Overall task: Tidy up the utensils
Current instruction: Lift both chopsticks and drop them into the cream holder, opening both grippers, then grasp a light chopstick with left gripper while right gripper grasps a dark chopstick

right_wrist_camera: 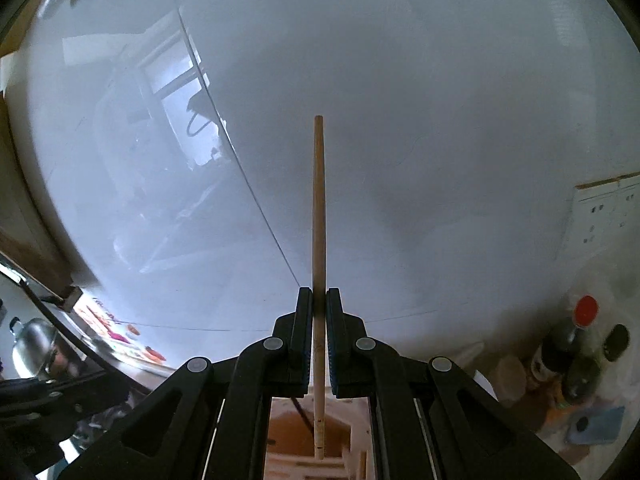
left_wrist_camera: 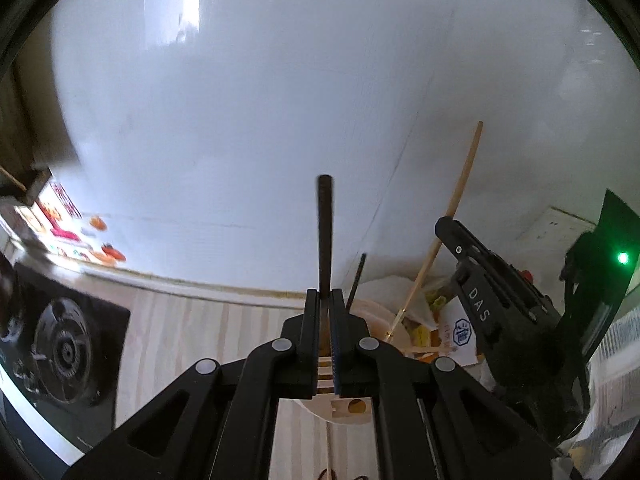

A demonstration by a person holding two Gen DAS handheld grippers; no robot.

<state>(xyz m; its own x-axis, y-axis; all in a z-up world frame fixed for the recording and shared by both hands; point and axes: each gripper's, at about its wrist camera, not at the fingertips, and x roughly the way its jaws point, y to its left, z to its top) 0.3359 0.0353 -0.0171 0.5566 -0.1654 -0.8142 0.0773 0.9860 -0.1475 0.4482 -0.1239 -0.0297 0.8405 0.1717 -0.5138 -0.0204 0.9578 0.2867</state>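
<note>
My left gripper [left_wrist_camera: 325, 300] is shut on a dark chopstick [left_wrist_camera: 324, 232] that sticks up and forward from between the pads toward the white wall. To its right in the left wrist view, my right gripper [left_wrist_camera: 450, 226] holds a light wooden chopstick [left_wrist_camera: 460, 188] slanting up. In the right wrist view my right gripper [right_wrist_camera: 319, 300] is shut on that wooden chopstick [right_wrist_camera: 319, 208], which runs straight up through the pads, its lower end over a wooden holder [right_wrist_camera: 320, 456]. A second dark stick [left_wrist_camera: 357, 280] stands behind the left fingers.
A pale wooden counter [left_wrist_camera: 192, 320] runs below, with a black gas hob [left_wrist_camera: 64, 344] at the left. A round white container [left_wrist_camera: 384, 316] and packets [left_wrist_camera: 456, 328] sit behind the left gripper. Bottles [right_wrist_camera: 576, 344] stand at the right; a kettle [right_wrist_camera: 32, 344] is at the left.
</note>
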